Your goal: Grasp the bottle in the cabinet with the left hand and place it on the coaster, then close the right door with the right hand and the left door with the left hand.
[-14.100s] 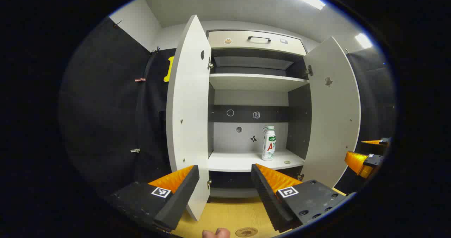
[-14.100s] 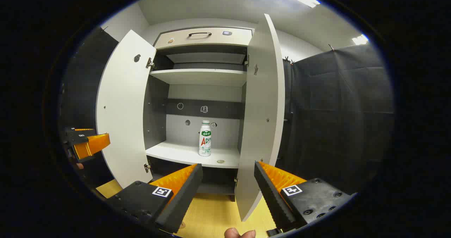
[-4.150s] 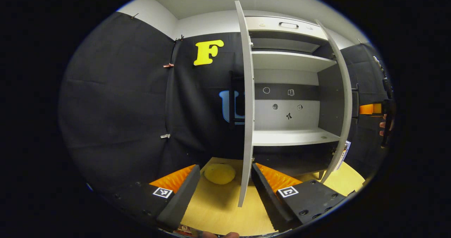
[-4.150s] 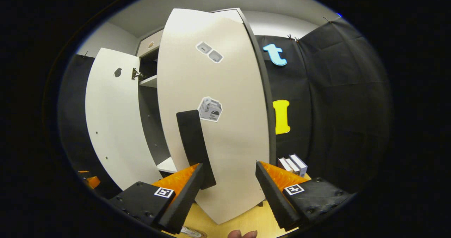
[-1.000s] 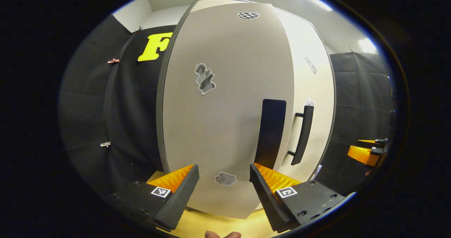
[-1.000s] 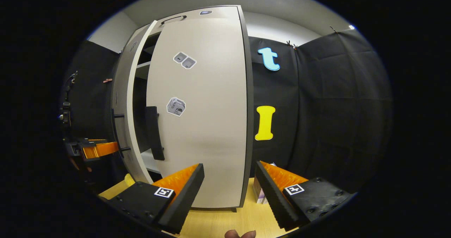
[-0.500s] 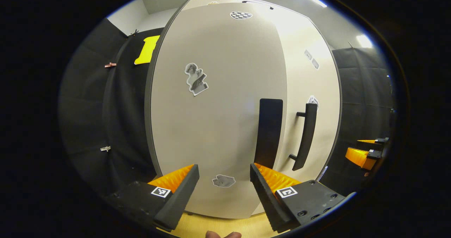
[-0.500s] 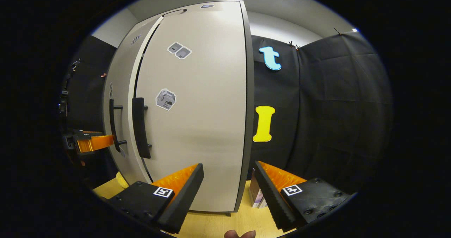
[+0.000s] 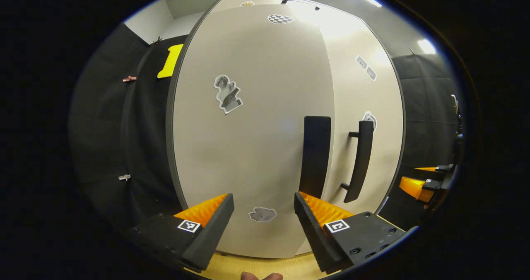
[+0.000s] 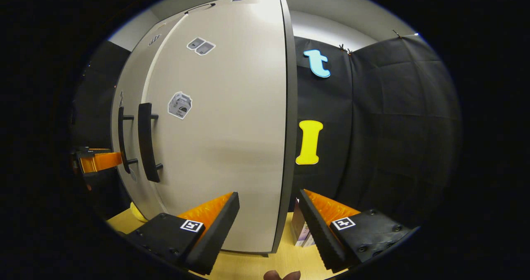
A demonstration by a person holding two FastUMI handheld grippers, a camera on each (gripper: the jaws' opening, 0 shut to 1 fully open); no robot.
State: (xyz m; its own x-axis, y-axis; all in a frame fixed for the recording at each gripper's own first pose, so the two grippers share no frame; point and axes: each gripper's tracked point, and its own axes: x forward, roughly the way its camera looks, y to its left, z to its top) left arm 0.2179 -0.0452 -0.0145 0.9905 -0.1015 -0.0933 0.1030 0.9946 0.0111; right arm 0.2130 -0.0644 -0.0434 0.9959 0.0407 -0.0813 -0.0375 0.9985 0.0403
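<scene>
Pale grey laminate left door (image 9: 248, 147) and right door (image 10: 232, 126) appear flush, vertical black handles side by side. Left gripper (image 9: 263, 213) faces its door, jaws spread, empty; right gripper (image 10: 269, 213) likewise. Bottle's place can't be told.

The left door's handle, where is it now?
In the left gripper view the left door's handle stands upright right of centre, just above the left gripper's right finger, beside the right door's handle.

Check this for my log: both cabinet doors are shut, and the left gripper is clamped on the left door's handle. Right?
Not quite. Both doors are shut, but the left gripper is open in front of the left door, holding nothing; the left door's handle stands clear of its fingers. The left gripper view shows it.
</scene>
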